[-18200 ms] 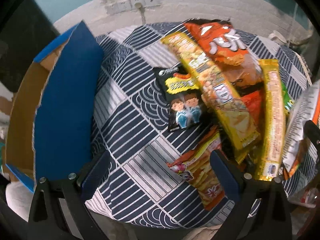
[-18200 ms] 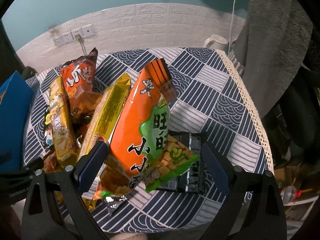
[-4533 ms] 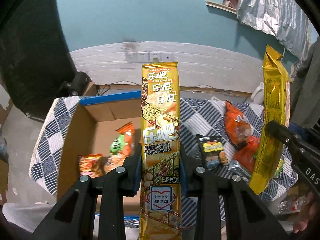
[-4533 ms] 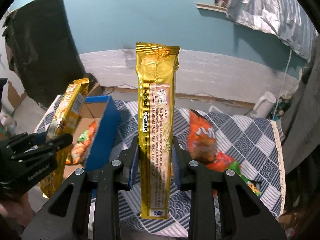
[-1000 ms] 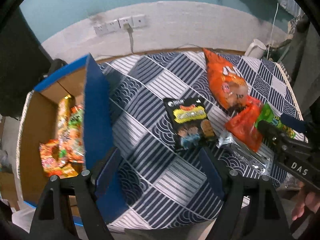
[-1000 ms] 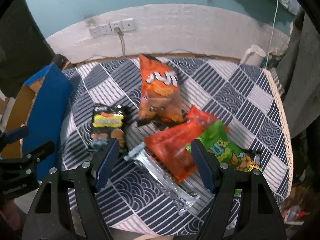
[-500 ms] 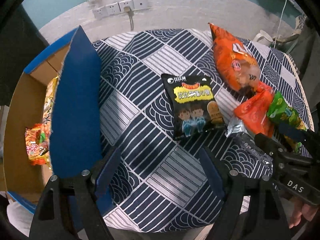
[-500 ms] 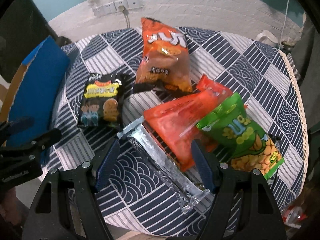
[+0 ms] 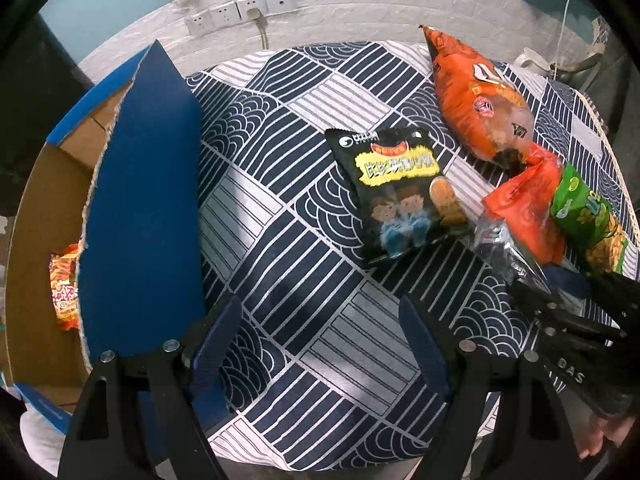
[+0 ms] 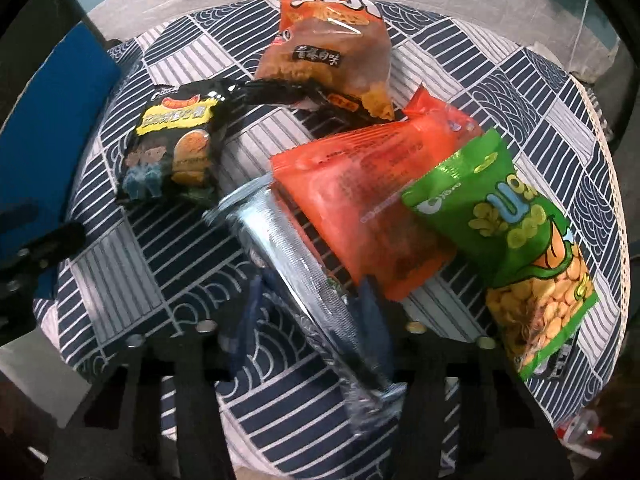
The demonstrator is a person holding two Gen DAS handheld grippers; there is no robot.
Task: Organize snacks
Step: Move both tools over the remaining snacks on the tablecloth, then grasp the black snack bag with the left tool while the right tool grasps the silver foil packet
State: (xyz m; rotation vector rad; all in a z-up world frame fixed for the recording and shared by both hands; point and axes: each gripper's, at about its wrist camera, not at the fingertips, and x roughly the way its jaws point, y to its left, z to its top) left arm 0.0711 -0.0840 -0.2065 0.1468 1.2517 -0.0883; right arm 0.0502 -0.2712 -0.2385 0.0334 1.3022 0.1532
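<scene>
A silver foil packet [image 10: 304,280] lies on the patterned tablecloth between my right gripper's [image 10: 312,312] blurred fingers, which stand narrow on both sides of it. A red bag [image 10: 368,200], a green bag [image 10: 516,240], an orange bag [image 10: 328,36] and a black bag [image 10: 176,144] lie around it. My left gripper [image 9: 320,340] is open and empty above the cloth, with the black bag [image 9: 396,192] beyond it. A cardboard box [image 9: 36,216] with a blue flap [image 9: 144,200] stands at the left and holds a snack bag [image 9: 64,284].
The table's lace edge [image 10: 612,184] runs along the right. A white brick wall with sockets [image 9: 240,12] stands behind the table. The right gripper's body [image 9: 576,320] shows at the lower right of the left wrist view.
Both grippers have come down closer to the table. The right gripper's fingers have narrowed around the silver packet. The left gripper stays open.
</scene>
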